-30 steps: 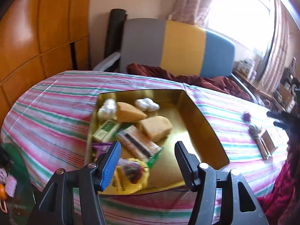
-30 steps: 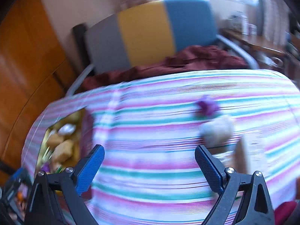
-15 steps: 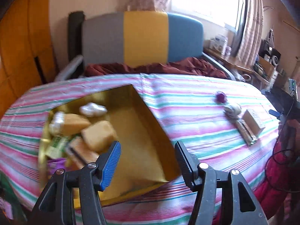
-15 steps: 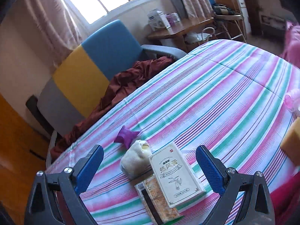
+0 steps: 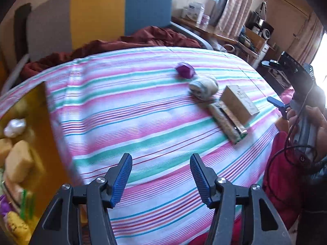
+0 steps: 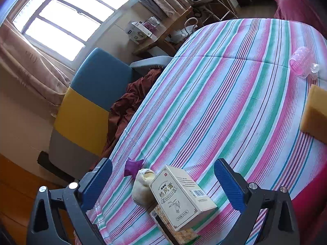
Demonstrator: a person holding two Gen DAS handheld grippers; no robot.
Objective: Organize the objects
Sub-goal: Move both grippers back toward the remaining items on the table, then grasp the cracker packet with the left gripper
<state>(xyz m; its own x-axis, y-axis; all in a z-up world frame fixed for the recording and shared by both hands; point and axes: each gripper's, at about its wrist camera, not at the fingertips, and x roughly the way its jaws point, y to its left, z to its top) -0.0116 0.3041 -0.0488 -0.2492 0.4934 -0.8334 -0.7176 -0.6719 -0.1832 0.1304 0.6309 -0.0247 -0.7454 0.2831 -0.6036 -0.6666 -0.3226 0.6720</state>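
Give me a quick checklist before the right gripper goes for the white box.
1. Right gripper open, nothing between the pads: ok.
2. White box between the jaws' line: ok.
3. Box sits clear of neighbours: not ok, it rests on the snack pack and touches the cream pouch.
4. Left gripper closing, holds nothing: ok.
5. Gold tray has room: cannot tell.

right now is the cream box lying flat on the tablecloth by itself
No: the cream box rests tilted on top of a snack packet, with a pale wrapped bun against its side.
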